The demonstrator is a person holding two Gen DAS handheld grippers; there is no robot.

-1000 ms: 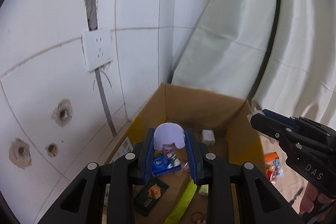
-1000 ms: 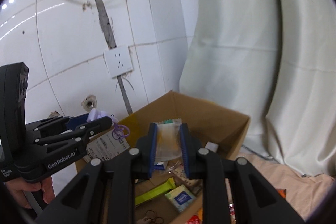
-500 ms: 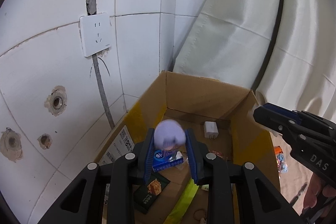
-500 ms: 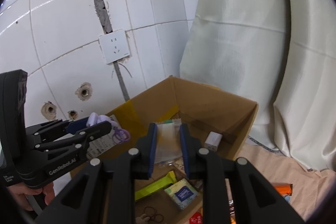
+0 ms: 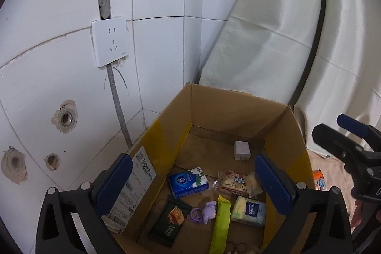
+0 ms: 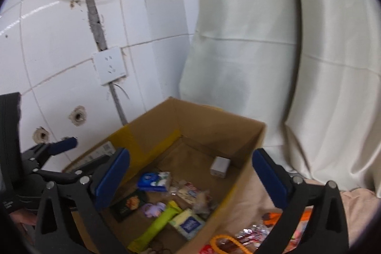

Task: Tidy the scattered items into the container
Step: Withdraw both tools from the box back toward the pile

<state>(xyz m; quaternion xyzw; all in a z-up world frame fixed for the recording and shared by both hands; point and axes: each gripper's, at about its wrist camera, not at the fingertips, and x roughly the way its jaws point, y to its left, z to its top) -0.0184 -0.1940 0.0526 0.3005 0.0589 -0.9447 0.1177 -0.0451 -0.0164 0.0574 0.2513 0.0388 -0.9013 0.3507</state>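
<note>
Charger (image 5: pixel 241 150) in box (image 5: pixel 221 108) rear; snacks (image 5: pixel 237 183) in front.

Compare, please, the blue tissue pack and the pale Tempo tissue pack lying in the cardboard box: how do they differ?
The blue tissue pack is mostly deep blue; the Tempo pack is pale yellow-green with a small blue label. The blue one lies nearer the box's far wall, the Tempo one nearer the camera. Both are small soft packs lying flat.
</note>
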